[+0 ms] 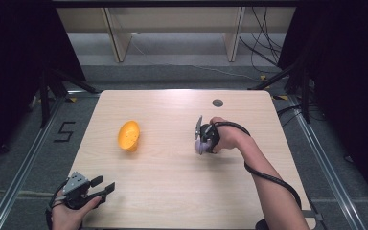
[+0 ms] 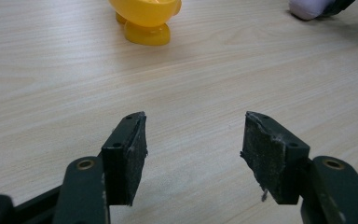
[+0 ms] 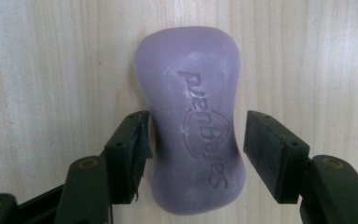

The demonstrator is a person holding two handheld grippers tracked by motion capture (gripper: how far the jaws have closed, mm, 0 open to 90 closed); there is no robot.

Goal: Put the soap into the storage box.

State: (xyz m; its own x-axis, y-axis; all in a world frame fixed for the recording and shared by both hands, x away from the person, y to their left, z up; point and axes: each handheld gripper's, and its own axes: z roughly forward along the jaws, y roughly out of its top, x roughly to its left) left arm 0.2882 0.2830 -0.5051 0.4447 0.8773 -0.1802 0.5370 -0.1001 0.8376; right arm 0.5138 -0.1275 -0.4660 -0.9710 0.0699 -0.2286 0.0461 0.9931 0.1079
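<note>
The left tool (image 1: 101, 187) rested at the near left corner of the tabletop (image 1: 172, 191), its jaws spread wide with nothing between them. In the left gripper view the same tool (image 2: 193, 140) looked across bare wood toward the yellow dish (image 2: 145, 18), well apart from it.

The dish (image 1: 129, 135) stood left of centre, alone, with free room on every side and the left edge not far off.

Further right, the right tool (image 1: 201, 142) pointed down over the purple soap (image 1: 201, 146), which lay flat on the tabletop right of centre. In the right gripper view the right tool (image 3: 196, 140) straddled the soap (image 3: 191, 130) at its narrow waist; the left jaw looked to be touching or just beside it, while a gap showed at the right jaw, so the tool was open and the grip not yet made.

By my judgement the work stood early: the soap was framed but not gripped or lifted, and carrying it to the dish was left. The stretch between soap and dish lay free, and the soap sat well in from the right and far edges.
</note>
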